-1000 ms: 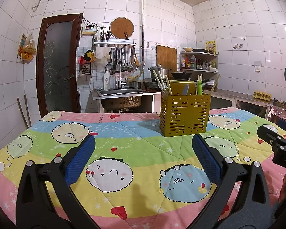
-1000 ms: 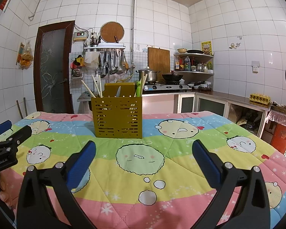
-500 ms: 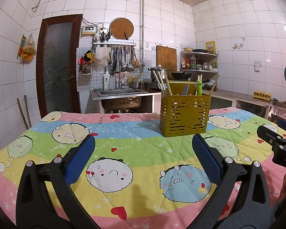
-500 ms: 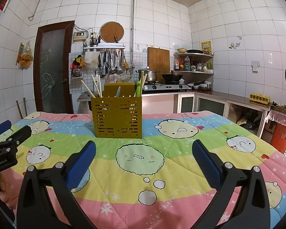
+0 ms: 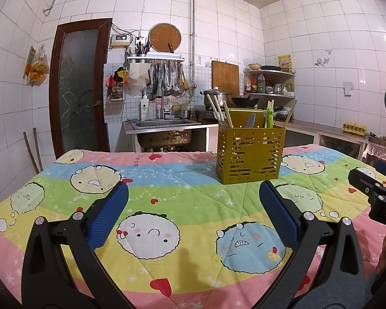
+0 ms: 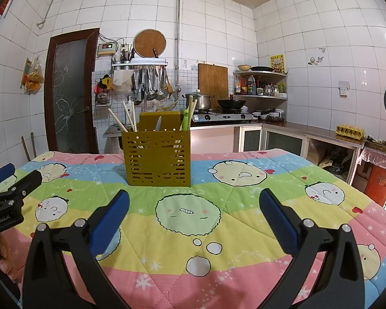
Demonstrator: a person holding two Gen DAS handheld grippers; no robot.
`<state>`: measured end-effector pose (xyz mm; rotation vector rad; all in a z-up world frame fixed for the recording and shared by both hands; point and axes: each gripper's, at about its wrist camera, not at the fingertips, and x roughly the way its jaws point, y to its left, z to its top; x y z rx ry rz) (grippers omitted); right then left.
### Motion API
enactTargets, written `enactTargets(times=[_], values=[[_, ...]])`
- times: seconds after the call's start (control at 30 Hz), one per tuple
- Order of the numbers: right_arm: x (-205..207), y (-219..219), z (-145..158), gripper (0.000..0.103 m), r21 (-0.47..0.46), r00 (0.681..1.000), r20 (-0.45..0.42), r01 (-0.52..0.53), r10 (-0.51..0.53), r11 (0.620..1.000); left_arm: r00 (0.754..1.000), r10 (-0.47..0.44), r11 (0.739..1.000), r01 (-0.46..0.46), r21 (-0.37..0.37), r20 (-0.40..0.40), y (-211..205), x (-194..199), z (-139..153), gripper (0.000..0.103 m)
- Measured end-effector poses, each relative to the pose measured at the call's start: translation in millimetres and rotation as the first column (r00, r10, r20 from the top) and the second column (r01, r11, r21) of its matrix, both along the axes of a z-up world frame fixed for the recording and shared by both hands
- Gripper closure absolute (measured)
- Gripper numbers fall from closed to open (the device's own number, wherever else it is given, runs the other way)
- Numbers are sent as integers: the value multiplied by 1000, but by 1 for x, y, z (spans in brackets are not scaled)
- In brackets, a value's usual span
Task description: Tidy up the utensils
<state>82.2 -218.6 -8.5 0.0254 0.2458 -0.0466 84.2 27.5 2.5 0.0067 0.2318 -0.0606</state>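
A mustard-yellow slotted utensil holder [image 5: 249, 154] stands upright on the quilt-covered table [image 5: 182, 198]; it also shows in the right wrist view [image 6: 158, 158]. It holds several wooden chopsticks [image 5: 217, 112], a knife blade [image 5: 249, 122] and a green utensil [image 5: 269, 117]. My left gripper [image 5: 193, 216] is open and empty, low over the quilt, short of the holder. My right gripper [image 6: 194, 217] is open and empty, also short of the holder. Each gripper shows at the edge of the other's view: the right one [image 5: 373, 193], the left one [image 6: 10, 193].
The colourful cartoon quilt [image 6: 218, 219] covers the whole table. Behind it are a steel sink [image 5: 164, 128], hanging ladles [image 5: 167, 82], a stove with pot and wok [image 6: 218, 105], a corner shelf [image 6: 262, 85] and a dark door [image 5: 79, 87].
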Motion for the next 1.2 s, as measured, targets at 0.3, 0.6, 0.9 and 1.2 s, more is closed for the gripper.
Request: enactTargets(times=[0.3,0.6,0.9,1.2], values=[[1,0,1,4,8,1000,-6,10,-10,1000,1000,2,1000,-2,2,2,0,0,0,5],[2,2,1,4,14,1000,-9,15,-15,1000,1000,8,1000,-8,-1,-3,1,0,0,5],[2,2,0,4,16,1000,-9,17,-17,1000,1000,13,1000,-13,-1,-9,1,2,0,5],[1,4,0,4,12,1000,-7,17,-17,1000,1000,18,1000,-18,3,0,0,2,-1,5]])
